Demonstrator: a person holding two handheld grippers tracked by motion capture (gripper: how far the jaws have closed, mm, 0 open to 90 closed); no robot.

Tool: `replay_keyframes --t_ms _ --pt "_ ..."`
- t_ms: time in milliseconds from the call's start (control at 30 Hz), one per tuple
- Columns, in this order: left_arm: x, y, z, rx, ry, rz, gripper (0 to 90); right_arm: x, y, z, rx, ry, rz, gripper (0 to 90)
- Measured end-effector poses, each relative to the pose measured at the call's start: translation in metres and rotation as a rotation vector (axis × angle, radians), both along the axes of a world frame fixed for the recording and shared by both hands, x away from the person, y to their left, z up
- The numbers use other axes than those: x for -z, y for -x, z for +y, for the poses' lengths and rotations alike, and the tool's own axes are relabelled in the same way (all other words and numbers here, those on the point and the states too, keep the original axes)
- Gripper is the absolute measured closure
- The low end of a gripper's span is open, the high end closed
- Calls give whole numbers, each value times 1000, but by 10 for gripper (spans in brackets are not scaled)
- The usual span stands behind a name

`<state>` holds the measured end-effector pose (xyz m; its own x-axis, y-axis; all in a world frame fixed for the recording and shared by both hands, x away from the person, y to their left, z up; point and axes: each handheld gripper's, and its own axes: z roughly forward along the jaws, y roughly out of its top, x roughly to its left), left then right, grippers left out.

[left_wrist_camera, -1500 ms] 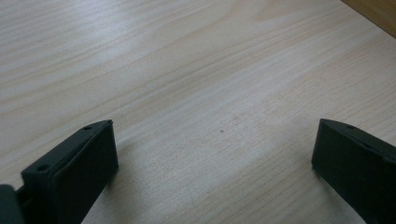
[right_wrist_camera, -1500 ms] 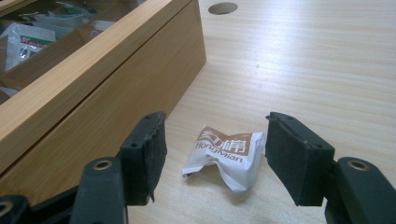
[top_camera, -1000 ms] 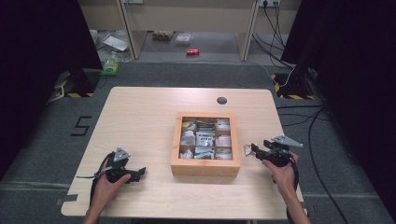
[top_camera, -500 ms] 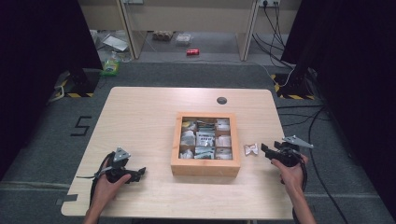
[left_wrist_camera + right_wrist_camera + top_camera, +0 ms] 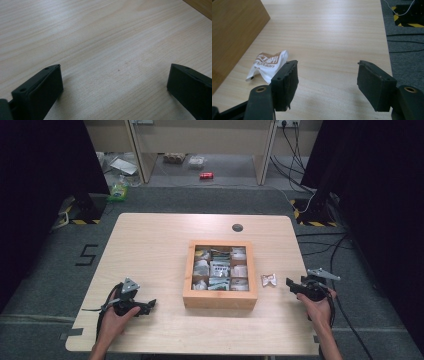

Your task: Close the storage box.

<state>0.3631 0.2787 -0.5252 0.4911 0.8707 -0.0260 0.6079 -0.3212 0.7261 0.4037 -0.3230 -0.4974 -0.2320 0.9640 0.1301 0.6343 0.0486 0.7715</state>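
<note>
Beside the right gripper [image 5: 290,282], jaws apart and empty after just opening, a packet [image 5: 268,279] lies flat.
Just left of its jaws, the packet rests between them and the wooden box [image 5: 220,297]; the left gripper [image 5: 113,86] also gapes, over bare table [image 5: 150,245].

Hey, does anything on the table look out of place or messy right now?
Yes: one crumpled white sachet lies loose on the table, just right of the wooden box, while the other packets sit in the box's compartments. The right hand-held gripper is open beside it, not touching.
</note>
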Motion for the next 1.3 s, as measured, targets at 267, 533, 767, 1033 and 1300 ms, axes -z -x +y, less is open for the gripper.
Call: replay_keyframes --t_ms 267,533,767,1033,1300 --pt "0 0 0 0 0 0 0 6 0 6 -38 34 33 316" --pt "0 0 0 1 -1 0 0 14 1 10 -66 73 42 274" --pt "0 0 0 0 0 0 0 16 1 17 -100 157 35 195" --pt "0 0 0 0 0 0 0 16 0 17 -100 155 35 193" --pt "0 0 0 0 0 0 0 16 0 17 -100 155 36 192"
